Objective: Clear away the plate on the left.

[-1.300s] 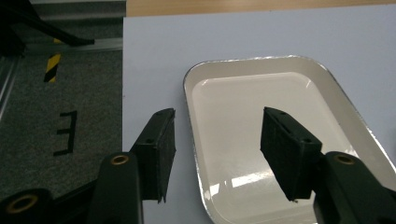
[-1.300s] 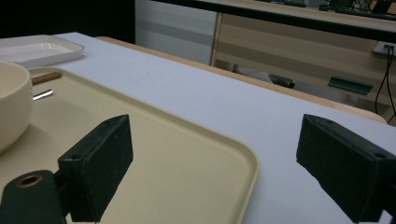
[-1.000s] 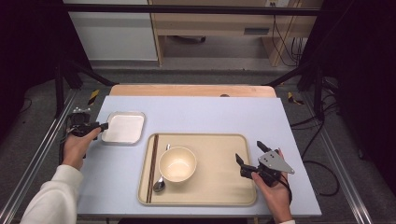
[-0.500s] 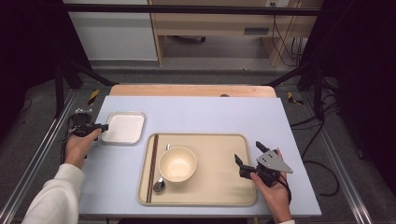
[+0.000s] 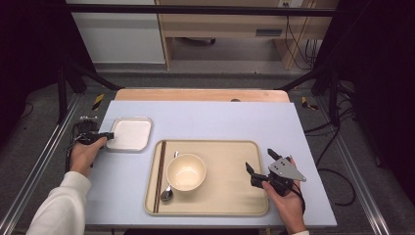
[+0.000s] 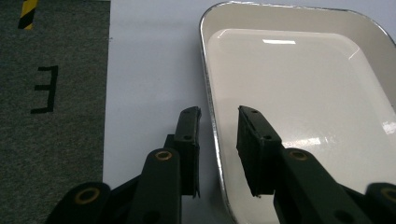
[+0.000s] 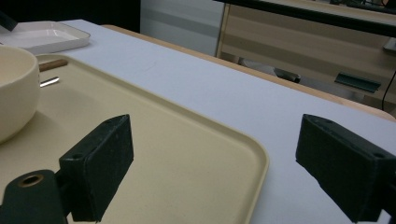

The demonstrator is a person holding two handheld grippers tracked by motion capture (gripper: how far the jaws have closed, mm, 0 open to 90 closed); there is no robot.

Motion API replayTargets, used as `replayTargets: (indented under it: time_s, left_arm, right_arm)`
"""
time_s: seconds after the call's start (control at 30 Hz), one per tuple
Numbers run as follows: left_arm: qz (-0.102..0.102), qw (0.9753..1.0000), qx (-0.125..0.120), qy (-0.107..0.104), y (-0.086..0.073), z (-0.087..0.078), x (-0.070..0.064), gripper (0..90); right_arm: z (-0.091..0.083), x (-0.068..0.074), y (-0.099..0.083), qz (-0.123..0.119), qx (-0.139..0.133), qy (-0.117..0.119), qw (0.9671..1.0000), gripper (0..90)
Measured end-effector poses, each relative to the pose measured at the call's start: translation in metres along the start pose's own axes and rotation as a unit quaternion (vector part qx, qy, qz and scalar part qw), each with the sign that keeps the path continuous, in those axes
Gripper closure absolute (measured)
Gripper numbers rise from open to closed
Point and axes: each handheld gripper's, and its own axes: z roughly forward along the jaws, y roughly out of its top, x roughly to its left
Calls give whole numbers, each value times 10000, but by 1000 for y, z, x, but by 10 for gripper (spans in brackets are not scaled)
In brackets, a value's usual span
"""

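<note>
left gripper (image 6: 218, 126): fingers parted, straddling the near rim of the white enamel tray (image 6: 299, 93) | tray: surface's left side | right gripper (image 7: 215, 163): fingers spread wide over beige serving tray's (image 7: 187, 154) right edge

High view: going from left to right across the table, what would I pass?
Left claw → small white tray → chopsticks → spoon → bowl → right claw.

Bright overhead light, dark surround; glare on white tray (image 6: 299, 88); near tongs slightly soft.
</note>
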Motion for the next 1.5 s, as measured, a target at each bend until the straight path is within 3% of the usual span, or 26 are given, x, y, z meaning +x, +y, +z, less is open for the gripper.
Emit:
replayTargets:
  time_s: [1.07,1.5]
  left_arm:
    - [-260,9996,-11,-120,-2,3,4,792]
    - [-608,9979,-71,-225,-2,4,6,866]
  right_arm:
    - [1,0,-1,-3,88,1,10000,114]
    - [2,0,-1,6,128,2,9999,114]
